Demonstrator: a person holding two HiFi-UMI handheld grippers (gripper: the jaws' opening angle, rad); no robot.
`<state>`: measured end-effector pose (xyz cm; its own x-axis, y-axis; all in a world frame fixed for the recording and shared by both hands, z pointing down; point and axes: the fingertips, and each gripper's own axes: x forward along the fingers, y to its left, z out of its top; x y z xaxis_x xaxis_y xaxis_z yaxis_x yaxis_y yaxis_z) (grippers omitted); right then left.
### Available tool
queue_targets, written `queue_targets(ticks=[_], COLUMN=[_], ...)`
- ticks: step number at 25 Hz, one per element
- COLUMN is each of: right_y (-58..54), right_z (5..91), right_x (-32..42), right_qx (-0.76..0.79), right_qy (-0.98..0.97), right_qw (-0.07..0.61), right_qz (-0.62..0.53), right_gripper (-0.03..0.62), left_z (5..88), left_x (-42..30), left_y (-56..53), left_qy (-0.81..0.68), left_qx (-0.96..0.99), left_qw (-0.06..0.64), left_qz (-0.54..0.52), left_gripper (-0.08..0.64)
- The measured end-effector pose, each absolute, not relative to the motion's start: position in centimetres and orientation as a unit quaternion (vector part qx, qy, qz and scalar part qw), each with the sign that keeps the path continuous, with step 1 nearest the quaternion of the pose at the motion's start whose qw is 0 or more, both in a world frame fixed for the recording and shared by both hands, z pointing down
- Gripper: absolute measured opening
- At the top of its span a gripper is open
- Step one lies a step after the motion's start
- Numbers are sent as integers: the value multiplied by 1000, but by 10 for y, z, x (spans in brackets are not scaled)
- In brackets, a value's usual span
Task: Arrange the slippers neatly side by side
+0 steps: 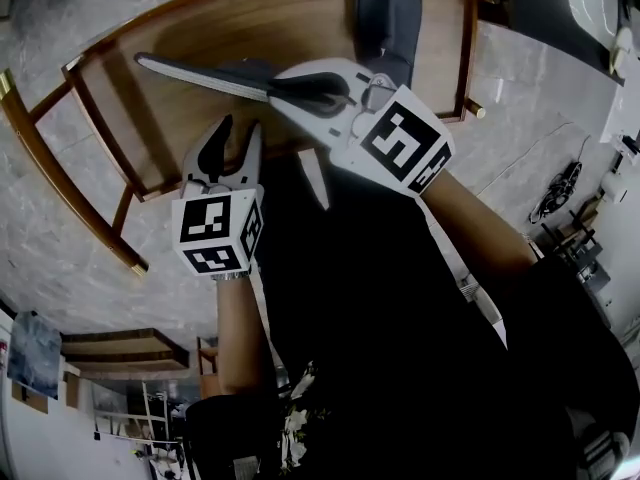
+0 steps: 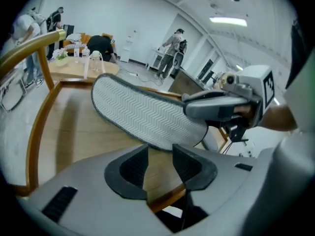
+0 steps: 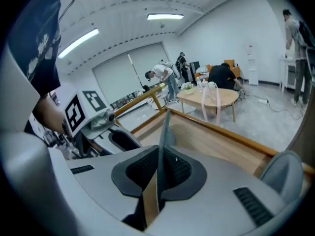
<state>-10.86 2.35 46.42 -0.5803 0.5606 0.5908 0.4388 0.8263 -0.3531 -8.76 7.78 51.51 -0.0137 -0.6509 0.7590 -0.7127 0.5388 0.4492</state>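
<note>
A grey slipper [image 1: 205, 73] hangs edge-on over the wooden rack [image 1: 130, 118], its white zigzag sole [image 2: 142, 114] turned toward the left gripper's camera. My right gripper [image 1: 305, 88] is shut on its heel end, and the thin edge [image 3: 163, 141] runs between the pads. My left gripper [image 1: 235, 140] stands open just below it near the rack's front rail, with nothing between its fingers [image 2: 135, 166]. A second dark slipper [image 1: 388, 13] lies flat on the rack at the far side, and its grey end [image 3: 281, 173] shows low on the right.
The rack's brass-tipped rails [image 1: 60, 183] frame the wooden board [image 3: 221, 136] on a marble floor [image 1: 60, 258]. Cables [image 1: 560, 188] lie on the floor to the right. A round table [image 3: 209, 97] with people around it stands farther back.
</note>
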Motion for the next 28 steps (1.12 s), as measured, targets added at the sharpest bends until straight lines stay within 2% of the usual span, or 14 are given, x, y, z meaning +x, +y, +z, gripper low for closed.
queue_targets(ticks=[7,12,15,18,23,28], right_y=[26,40,43,50,52,55], right_z=[444,458,459,461,464,464], right_x=[-116,-116,-112,-103,-92,-87], right_qx=[-337,-399,-404,-412,-413,-428], right_qy=[-875,-833,-833,-833,-841,-835], right_qw=[319,310,307,310,325,333], right_qz=[-135,-225,-221,-198,-131,-98], right_gripper=[29,29,31,31,37,45], left_z=[469,465,459,454,439,424], left_x=[-111,-114,-115,-119,-139,-158], left_y=[82,92,93,97,108,104], left_qy=[-750,-771,-781,-796,-837,-853], left_qx=[459,436,426,408,384,379], left_qw=[474,463,454,444,389,359], left_qz=[-30,-29,-43,-54,23,17], left_gripper=[143,70,21,14,5,3])
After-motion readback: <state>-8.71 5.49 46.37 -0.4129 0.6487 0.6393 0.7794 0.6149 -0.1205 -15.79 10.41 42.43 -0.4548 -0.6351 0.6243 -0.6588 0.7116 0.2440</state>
